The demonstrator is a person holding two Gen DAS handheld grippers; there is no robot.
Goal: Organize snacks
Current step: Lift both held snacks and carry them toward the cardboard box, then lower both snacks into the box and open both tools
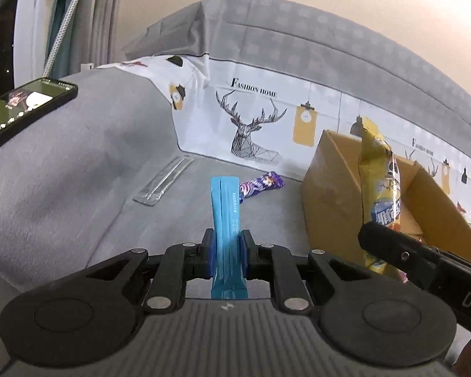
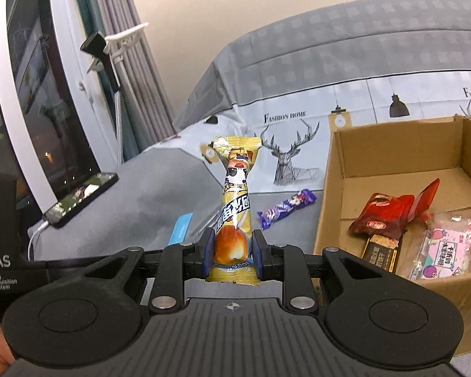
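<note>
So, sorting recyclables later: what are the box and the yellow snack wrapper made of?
Box: brown corrugated cardboard by the look, matte, with creased flaps. Yellow snack wrapper: apparently glossy printed plastic film, shiny highlights, crimped end, clamped in the right gripper.

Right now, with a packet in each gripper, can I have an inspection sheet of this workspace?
Surface: grey bedspread, rumpled, with a deer-print sheet behind.
Job's things: cardboard box open, holding a red packet, a dark bar and a pink packet; purple candy lies loose on the bedspread.
Clutter: clear plastic strip; phone with its screen lit.
Grippers: left gripper shut on blue packet; right gripper shut on yellow packet.
Cables: white cable plugged into the phone.
Surroundings: window, grey curtain, beige wall.
</note>
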